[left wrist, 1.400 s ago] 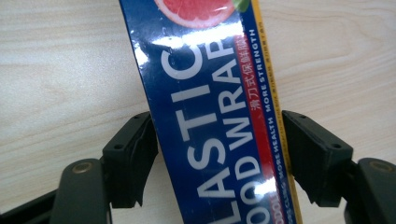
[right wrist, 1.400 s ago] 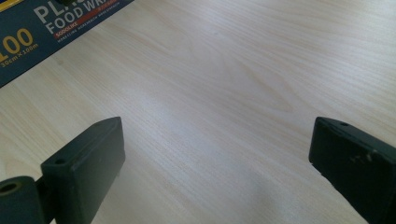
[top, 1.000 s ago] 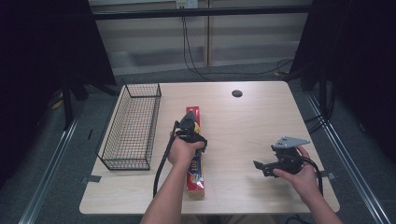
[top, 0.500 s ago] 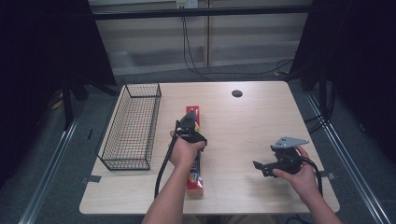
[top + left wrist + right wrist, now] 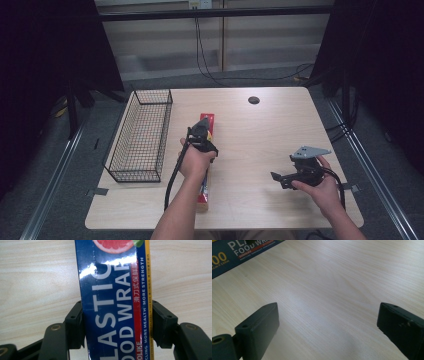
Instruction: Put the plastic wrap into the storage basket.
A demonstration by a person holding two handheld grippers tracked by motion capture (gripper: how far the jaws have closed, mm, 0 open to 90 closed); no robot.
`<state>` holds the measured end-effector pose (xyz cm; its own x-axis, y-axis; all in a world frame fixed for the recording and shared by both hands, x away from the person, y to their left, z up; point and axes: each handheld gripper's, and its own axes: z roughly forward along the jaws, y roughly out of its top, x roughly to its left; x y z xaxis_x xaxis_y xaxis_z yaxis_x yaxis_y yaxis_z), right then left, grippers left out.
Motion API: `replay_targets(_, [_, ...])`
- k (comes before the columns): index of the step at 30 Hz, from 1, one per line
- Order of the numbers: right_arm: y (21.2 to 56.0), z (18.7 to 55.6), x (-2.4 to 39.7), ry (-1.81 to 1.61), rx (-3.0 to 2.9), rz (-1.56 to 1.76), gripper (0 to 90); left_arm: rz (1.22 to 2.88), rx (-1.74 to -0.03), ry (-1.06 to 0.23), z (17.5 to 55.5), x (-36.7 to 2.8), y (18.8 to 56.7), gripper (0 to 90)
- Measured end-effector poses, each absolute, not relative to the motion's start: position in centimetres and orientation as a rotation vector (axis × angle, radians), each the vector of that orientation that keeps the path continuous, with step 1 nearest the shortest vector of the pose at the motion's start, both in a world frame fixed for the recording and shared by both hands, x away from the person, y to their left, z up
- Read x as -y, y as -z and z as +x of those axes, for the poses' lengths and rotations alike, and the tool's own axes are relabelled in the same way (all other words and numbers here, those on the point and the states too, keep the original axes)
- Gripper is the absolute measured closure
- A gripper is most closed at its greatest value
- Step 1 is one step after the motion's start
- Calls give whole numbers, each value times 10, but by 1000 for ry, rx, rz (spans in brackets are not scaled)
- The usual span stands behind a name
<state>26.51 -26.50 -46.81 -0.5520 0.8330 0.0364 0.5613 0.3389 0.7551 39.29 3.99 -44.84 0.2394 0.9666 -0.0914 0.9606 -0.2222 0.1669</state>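
While my left hand-held gripper [image 5: 116, 327] has just been closing, its jaws now clamp the plastic wrap box [image 5: 113, 300], which lies lengthwise bottom-to-top at centre frame on the desk [image 5: 260, 145]. It reads "FOOD WRAP", "MORE STRENGTH". Left of it, the wire basket [image 5: 142, 135] sits. My right hand-held gripper [image 5: 327, 330] gapes wide.

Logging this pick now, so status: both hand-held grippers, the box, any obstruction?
Left hand-held gripper just closing, jaws pressed on plastic wrap box flat on the table. Right hand-held gripper open, idle. Nothing in the way.
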Motion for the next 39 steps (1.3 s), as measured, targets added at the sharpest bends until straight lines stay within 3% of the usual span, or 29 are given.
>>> replay_targets(16, [467, 265, 265, -1063, -2251, 1222, 38, 2340, -1825, -29, 393, -46, 445, 437])
replay_targets(39, [466, 265, 263, -1081, -2270, 1180, 14, 2353, -1789, 29, 397, -72, 393, 441])
